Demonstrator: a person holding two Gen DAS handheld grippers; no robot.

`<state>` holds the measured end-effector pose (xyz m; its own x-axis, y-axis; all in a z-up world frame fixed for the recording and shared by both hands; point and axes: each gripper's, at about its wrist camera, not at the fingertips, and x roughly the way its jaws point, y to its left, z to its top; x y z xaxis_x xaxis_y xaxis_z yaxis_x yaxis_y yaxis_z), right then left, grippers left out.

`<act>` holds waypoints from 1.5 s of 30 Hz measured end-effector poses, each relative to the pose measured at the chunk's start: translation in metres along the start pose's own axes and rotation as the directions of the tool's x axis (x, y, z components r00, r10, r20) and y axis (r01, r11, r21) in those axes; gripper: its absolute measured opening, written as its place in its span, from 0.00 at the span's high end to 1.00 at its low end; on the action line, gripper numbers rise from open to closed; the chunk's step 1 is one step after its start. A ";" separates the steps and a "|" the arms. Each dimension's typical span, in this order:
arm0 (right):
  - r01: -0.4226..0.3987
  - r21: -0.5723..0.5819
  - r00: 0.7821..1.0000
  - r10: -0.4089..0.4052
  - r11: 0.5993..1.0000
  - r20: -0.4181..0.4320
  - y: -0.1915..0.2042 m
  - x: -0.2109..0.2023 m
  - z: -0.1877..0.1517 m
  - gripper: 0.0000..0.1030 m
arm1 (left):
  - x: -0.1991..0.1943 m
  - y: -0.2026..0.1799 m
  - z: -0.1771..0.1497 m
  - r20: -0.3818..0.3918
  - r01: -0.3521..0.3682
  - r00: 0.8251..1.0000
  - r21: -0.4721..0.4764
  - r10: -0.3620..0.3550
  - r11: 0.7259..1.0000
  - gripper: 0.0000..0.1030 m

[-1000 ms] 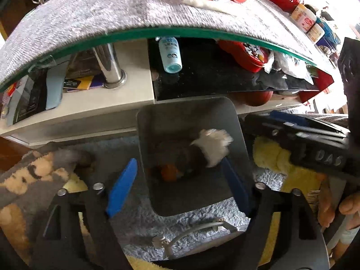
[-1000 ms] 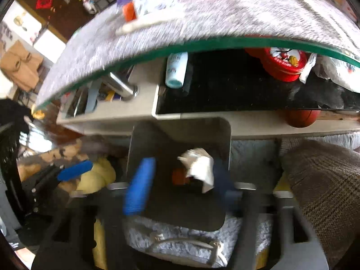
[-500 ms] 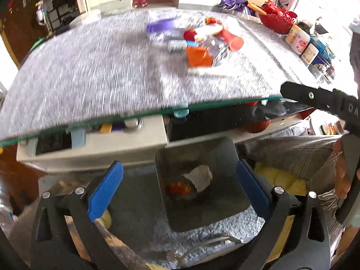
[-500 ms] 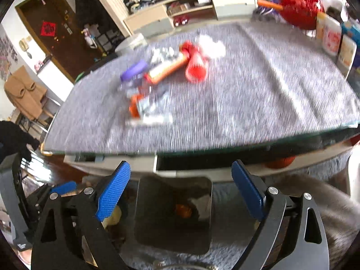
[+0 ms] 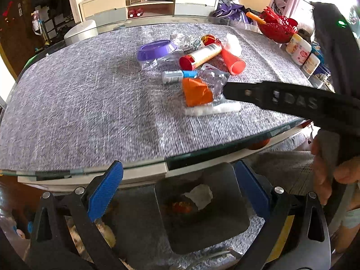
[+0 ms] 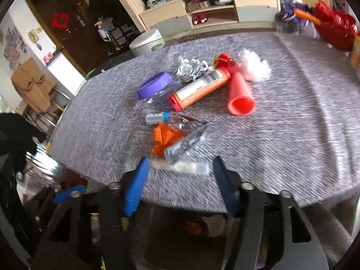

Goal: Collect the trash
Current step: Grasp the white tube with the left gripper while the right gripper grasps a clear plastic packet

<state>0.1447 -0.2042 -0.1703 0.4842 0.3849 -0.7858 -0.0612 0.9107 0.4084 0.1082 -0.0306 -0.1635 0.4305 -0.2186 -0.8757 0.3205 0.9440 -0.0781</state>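
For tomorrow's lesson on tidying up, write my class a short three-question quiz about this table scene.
1. True or false: the right claw is shut on the purple bowl.
2. Which lies nearest the right claw: A) white tube B) red cone C) white tissue?
3. Fill in: the bin below the table edge holds a crumpled ____.

Key: 1 false, both claws are open and empty; 2 A; 3 tissue.

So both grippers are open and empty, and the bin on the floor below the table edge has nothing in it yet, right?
Not quite. The bin already holds a crumpled white tissue and something orange; the left wrist view shows it. Both the left gripper and right gripper are open and empty.
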 end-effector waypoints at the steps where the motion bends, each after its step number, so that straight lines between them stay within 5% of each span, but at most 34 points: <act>1: -0.006 0.014 1.000 0.006 1.000 0.001 -0.002 0.002 0.003 0.53 | 0.001 0.000 0.002 0.001 0.002 1.000 0.000 -0.002 1.000 0.08; 13: -0.027 0.095 0.997 0.034 0.995 -0.076 -0.020 0.039 0.022 0.56 | 0.029 -0.022 0.035 0.003 0.082 0.997 0.040 -0.082 0.996 0.08; 16: -0.032 0.075 0.998 0.036 0.997 -0.053 -0.021 0.037 0.024 0.76 | 0.037 -0.021 0.039 -0.006 0.094 0.996 0.023 -0.094 0.995 0.08; 27: 0.023 0.053 0.999 -0.025 0.998 0.033 -0.045 0.000 0.030 0.79 | 0.065 -0.033 0.051 -0.032 0.112 0.993 0.004 -0.112 0.994 0.08; 32: 0.023 0.050 0.998 -0.026 0.998 0.058 -0.054 -0.011 0.035 0.79 | 0.078 -0.045 0.057 -0.025 0.071 0.997 0.016 -0.070 0.997 0.09; 36: 0.029 0.038 0.997 -0.032 0.999 0.068 -0.055 -0.016 0.035 0.79 | 0.080 -0.050 0.061 0.013 -0.022 1.000 0.051 0.022 0.998 0.22; 45: 0.035 -0.002 0.996 -0.035 0.999 0.081 -0.039 -0.030 0.024 0.79 | 0.052 -0.038 0.052 0.042 -0.007 0.999 0.034 0.006 0.999 0.23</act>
<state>0.1532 -0.2542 -0.1520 0.5547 0.3398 -0.7595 -0.0458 0.9239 0.3799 0.1628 -0.0905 -0.1814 0.4673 -0.2231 -0.8555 0.3460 0.9366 -0.0552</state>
